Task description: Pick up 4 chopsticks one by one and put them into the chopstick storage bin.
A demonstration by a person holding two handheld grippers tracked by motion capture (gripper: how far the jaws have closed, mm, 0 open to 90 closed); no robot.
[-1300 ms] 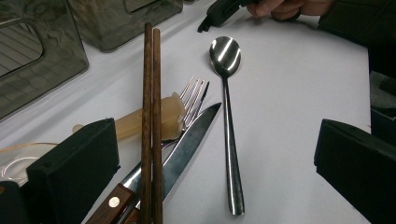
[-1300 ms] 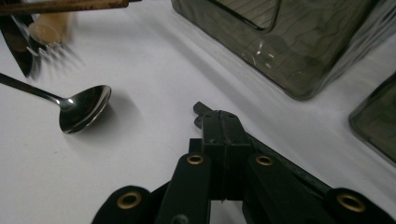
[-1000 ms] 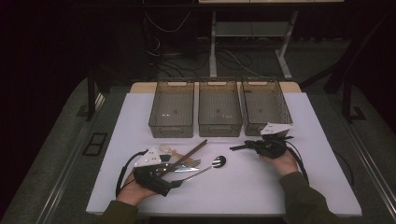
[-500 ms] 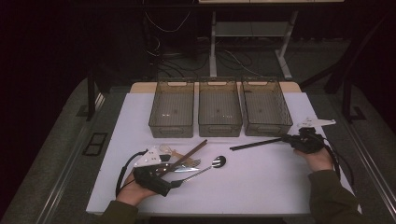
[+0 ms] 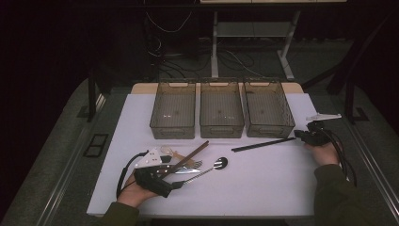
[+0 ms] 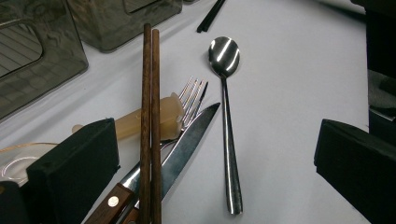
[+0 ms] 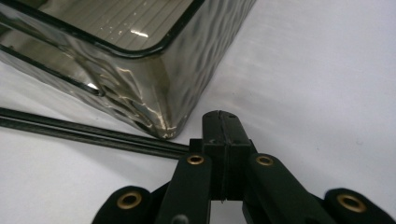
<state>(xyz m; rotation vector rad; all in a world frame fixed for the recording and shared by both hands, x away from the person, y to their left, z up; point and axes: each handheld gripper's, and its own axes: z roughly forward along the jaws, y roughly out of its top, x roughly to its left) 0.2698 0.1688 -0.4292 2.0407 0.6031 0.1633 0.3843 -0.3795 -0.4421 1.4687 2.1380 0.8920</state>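
High view shows, at left, the left gripper point(image 5: 181, 183), jaws wide, resting by mixed cutlery point(image 5: 188, 165), and at right the right gripper point(image 5: 298, 134), jaws clamped on black chopsticks point(image 5: 263, 144) beside the right bin point(image 5: 287, 123), which should lift level to clear the rim.

Three bins point(image 5: 222, 109) side by side at the table's point(image 5: 263, 188) far edge. Nearer, clustered: spoon point(image 5: 211, 168), fork point(image 6: 192, 95), knife point(image 6: 184, 147), brown chopsticks point(image 5: 188, 156).
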